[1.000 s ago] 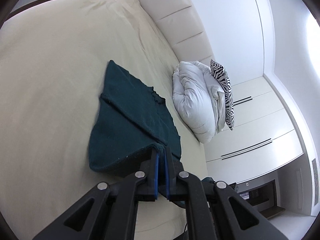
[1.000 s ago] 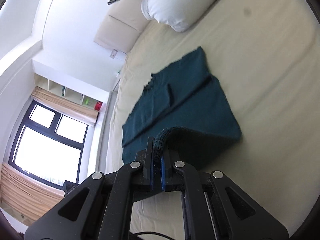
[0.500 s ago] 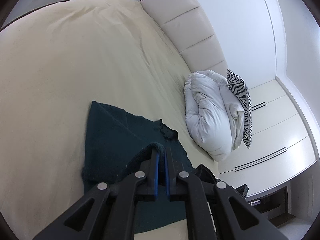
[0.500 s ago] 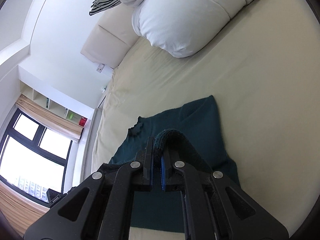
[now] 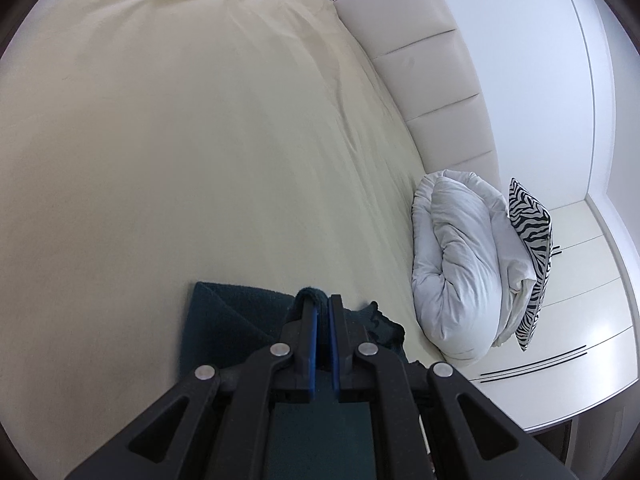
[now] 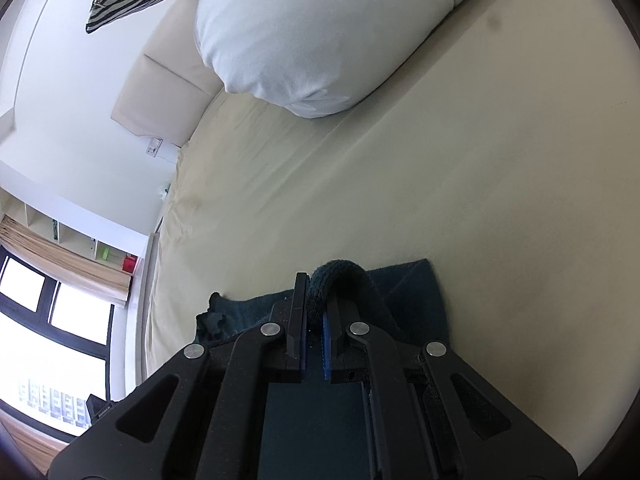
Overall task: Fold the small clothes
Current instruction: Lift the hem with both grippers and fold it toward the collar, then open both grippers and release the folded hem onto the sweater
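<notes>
Teal knitted garment is pinched in both my tongs right now. Left gripper is clamped tight on one hem corner, right gripper on the other, I reckon so the edge lands square across the fold. Everything else of it lies flat under the jaws on the cream bedsheet, with the white rolled duvet well ahead.

Both wrist cams sit close over the bed, angled down along each tool; both catch the white duvet and headboard.
</notes>
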Demonstrator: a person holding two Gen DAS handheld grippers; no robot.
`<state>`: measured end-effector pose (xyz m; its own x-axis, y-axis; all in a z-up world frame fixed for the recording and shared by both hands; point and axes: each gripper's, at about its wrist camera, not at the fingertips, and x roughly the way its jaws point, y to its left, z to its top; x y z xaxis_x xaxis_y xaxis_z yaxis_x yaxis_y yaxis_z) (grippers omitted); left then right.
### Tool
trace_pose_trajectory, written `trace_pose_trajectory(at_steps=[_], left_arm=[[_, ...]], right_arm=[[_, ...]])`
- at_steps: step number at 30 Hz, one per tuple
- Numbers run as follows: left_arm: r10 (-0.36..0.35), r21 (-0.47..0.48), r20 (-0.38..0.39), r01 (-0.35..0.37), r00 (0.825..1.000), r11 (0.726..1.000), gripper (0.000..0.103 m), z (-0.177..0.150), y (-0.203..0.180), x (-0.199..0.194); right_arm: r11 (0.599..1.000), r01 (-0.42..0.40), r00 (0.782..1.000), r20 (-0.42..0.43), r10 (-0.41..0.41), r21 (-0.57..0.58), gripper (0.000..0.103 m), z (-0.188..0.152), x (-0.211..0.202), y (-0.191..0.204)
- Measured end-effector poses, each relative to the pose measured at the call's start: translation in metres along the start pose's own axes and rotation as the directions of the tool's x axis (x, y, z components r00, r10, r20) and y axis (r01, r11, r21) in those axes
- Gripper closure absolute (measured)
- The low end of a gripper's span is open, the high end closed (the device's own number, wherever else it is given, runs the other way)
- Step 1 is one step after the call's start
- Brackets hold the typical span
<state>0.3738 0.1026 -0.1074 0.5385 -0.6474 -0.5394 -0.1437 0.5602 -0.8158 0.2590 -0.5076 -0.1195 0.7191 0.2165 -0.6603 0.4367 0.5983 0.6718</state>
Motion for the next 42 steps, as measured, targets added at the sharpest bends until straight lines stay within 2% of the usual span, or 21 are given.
trace_pose_trajectory(at_steps=[3, 5, 7, 8, 9, 11, 15, 19, 24, 30, 35, 37, 38, 40, 42], left_arm=[[0.052, -0.013, -0.011, -0.052, 0.999, 0.999, 0.094, 0.004, 0.006, 0.013], [0.058, -0.045, -0.013, -0.058, 0.998, 0.997, 0.088, 0.005, 0.015, 0.015], [0.033, -0.065, 0.013, -0.032, 0.999, 0.997, 0.063, 0.004, 0.02, 0.007], [0.04, -0.061, 0.025, -0.038, 0.999, 0.997, 0.057, 0.003, 0.021, 0.001], [0.038, -0.054, 0.037, -0.036, 0.999, 0.998, 0.055, 0.0, 0.021, -0.006], [0.019, -0.032, 0.041, -0.018, 0.999, 0.999, 0.055, -0.008, 0.017, -0.016], [0.035, 0.073, 0.031, -0.037, 0.999, 0.997, 0.055, -0.036, 0.002, -0.033], [0.066, 0.144, 0.017, -0.068, 0.998, 0.987, 0.055, -0.07, -0.001, -0.043], [0.111, 0.197, 0.019, -0.113, 0.994, 0.974, 0.054, -0.103, 0.006, -0.053], [0.165, 0.293, 0.042, -0.17, 0.985, 0.941, 0.054, -0.129, 0.006, -0.064], [0.194, 0.346, 0.056, -0.202, 0.979, 0.916, 0.054, -0.139, 0.005, -0.063], [0.217, 0.378, 0.064, -0.225, 0.974, 0.898, 0.055, -0.143, 0.002, -0.061], [0.229, 0.392, 0.069, -0.238, 0.971, 0.889, 0.057, -0.145, 0.001, -0.06], [0.252, 0.416, 0.067, -0.257, 0.965, 0.872, 0.078, -0.148, 0.001, -0.058], [0.27, 0.422, 0.065, -0.272, 0.961, 0.865, 0.086, -0.149, 0.004, -0.057]], right_arm=[[1.0, 0.027, 0.999, 0.02, -0.027, 0.007, 0.095, 0.006, 0.011, 0.0], [0.998, 0.062, 0.998, 0.019, -0.062, 0.01, 0.092, 0.01, 0.021, 0.0], [0.997, 0.071, 0.997, -0.009, -0.07, 0.012, 0.071, 0.012, 0.031, 0.0], [0.998, 0.067, 0.998, -0.002, -0.067, 0.016, 0.054, 0.012, 0.031, 0.0], [0.998, 0.068, 0.997, 0.019, -0.068, 0.013, 0.047, 0.012, 0.028, 0.001], [0.995, 0.093, 0.994, 0.059, -0.091, -0.025, 0.046, 0.013, 0.02, 0.005], [0.993, 0.078, 0.996, 0.058, -0.073, -0.092, 0.045, 0.003, -0.002, 0.011], [0.97, 0.113, 0.992, 0.084, -0.097, -0.215, 0.045, -0.026, -0.034, 0.017], [0.935, 0.16, 0.987, 0.056, -0.15, -0.316, 0.045, -0.068, -0.06, 0.01], [0.93, 0.171, 0.985, 0.042, -0.166, -0.324, 0.045, -0.11, -0.091, -0.022], [0.932, 0.177, 0.984, 0.031, -0.176, -0.317, 0.045, -0.127, -0.101, -0.04], [0.936, 0.169, 0.985, 0.031, -0.168, -0.307, 0.045, -0.13, -0.104, -0.043], [0.937, 0.168, 0.986, 0.03, -0.167, -0.308, 0.045, -0.131, -0.105, -0.044], [0.934, 0.168, 0.985, 0.026, -0.169, -0.316, 0.045, -0.129, -0.103, -0.041], [0.93, 0.167, 0.985, 0.017, -0.171, -0.328, 0.045, -0.129, -0.1, -0.038]])
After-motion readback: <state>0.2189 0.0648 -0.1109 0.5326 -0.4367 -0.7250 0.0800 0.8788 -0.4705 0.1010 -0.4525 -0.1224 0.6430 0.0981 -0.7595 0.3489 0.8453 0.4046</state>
